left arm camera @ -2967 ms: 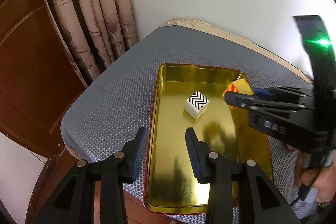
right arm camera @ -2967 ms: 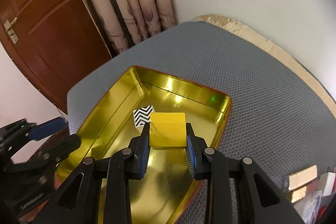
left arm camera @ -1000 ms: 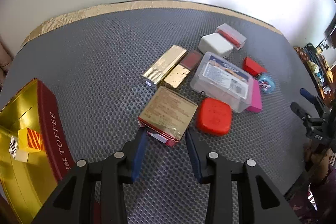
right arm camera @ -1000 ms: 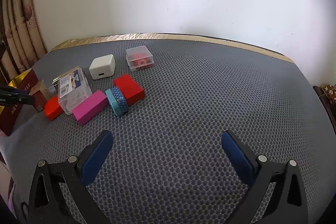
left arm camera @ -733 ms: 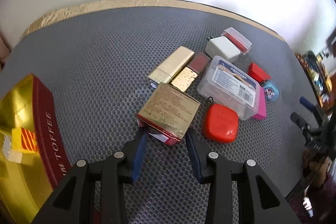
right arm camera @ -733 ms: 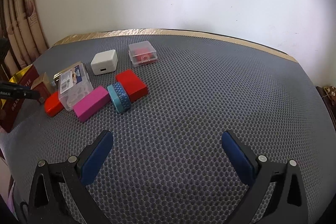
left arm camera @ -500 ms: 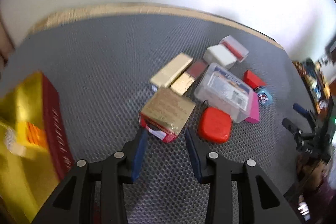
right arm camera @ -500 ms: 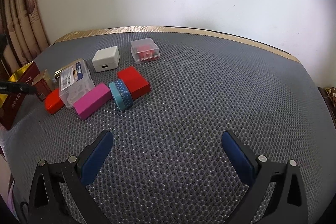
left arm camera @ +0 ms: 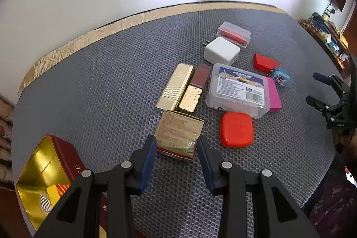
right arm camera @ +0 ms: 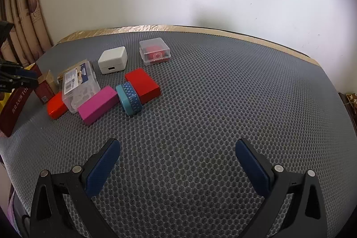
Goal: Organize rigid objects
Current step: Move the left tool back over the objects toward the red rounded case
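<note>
A cluster of small rigid objects lies on the grey mat. My left gripper (left arm camera: 176, 146) is open, its fingertips on either side of the near end of a gold-topped red box (left arm camera: 179, 129), not closed on it. Beyond it lie a gold ribbed case (left arm camera: 175, 86), a clear plastic box (left arm camera: 237, 87), a red rounded case (left arm camera: 236, 129) and a white charger (left arm camera: 222, 50). The gold toffee tin (left arm camera: 42, 173) sits at lower left with a zigzag block (left arm camera: 45, 202) inside. My right gripper (right arm camera: 177, 148) is wide open and empty, well short of a pink block (right arm camera: 98, 104) and a blue tape roll (right arm camera: 129, 98).
A red block (right arm camera: 142, 85), a clear case with a red insert (right arm camera: 155, 53) and the white charger (right arm camera: 112, 59) lie farther back. The table's gold-taped far edge (right arm camera: 200, 29) meets a white wall. Curtains (right arm camera: 24, 21) hang at left.
Since three seconds ago both grippers left the tin; the right one let go of the yellow block. In the last second my left gripper closed in on the gold-topped box.
</note>
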Motion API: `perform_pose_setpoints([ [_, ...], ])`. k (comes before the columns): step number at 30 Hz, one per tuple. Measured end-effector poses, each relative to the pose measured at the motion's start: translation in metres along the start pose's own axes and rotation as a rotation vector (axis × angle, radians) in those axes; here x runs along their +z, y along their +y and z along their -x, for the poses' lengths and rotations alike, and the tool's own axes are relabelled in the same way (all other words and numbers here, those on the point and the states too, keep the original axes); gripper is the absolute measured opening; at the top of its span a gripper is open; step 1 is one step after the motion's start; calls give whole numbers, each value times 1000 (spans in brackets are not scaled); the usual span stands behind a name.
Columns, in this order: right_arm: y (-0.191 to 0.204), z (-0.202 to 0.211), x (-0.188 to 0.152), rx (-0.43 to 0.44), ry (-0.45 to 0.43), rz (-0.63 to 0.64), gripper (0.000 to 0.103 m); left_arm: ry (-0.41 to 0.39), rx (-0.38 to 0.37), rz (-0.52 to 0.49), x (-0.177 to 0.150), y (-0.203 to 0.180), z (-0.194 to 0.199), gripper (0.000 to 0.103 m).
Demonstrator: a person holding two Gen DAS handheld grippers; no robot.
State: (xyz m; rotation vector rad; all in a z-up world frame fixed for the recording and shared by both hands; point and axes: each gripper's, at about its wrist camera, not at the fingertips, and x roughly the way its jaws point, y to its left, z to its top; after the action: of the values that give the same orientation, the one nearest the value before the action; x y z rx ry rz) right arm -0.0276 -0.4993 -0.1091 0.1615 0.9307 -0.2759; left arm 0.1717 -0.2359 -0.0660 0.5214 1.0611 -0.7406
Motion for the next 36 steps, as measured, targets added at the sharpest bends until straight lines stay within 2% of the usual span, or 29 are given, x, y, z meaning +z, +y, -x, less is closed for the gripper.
perform_pose_setpoints([
  [2,0,0,0,1,1,1,103,14,-33,7,-1,0,2,39],
  [4,0,-1,0,2,1,0,103,26,-110,41,-2,0,5,39],
  [6,1,-1,0,4,1,1,103,13,-110,63,-6,-2,12,39],
  [8,1,-2,1,6,2,1,103,-14,-150,120,-14,-4,21,39],
  [10,1,-1,0,6,0,2,103,-38,-245,225,-23,-10,25,40],
  [13,2,-1,-1,3,-1,0,103,-23,-366,369,-36,-26,18,52],
  [14,2,-1,-1,3,-1,-1,103,19,-384,362,-34,-37,11,56],
  [16,2,-1,-1,4,-2,-1,103,83,-330,320,-28,-56,0,57],
  [18,2,0,-1,6,-7,0,103,68,-245,289,-19,-68,-4,57],
  [21,1,2,-1,12,-15,-2,103,79,-212,296,-12,-74,-16,59],
  [25,-2,5,-2,27,-27,-10,103,71,-96,233,-11,-84,-28,59],
  [27,-3,7,-3,34,-32,-12,103,66,-135,249,-13,-79,-32,59],
  [29,-3,8,-4,38,-33,-13,103,52,-194,315,-19,-68,-35,59],
  [32,-3,9,-4,45,-33,-11,103,-60,-168,379,-24,-57,-23,59],
  [34,-3,9,-4,50,-33,-11,103,-67,-164,356,-20,-56,-18,59],
  [36,-3,10,-4,50,-32,-13,103,-19,-162,289,-11,-60,-22,59],
])
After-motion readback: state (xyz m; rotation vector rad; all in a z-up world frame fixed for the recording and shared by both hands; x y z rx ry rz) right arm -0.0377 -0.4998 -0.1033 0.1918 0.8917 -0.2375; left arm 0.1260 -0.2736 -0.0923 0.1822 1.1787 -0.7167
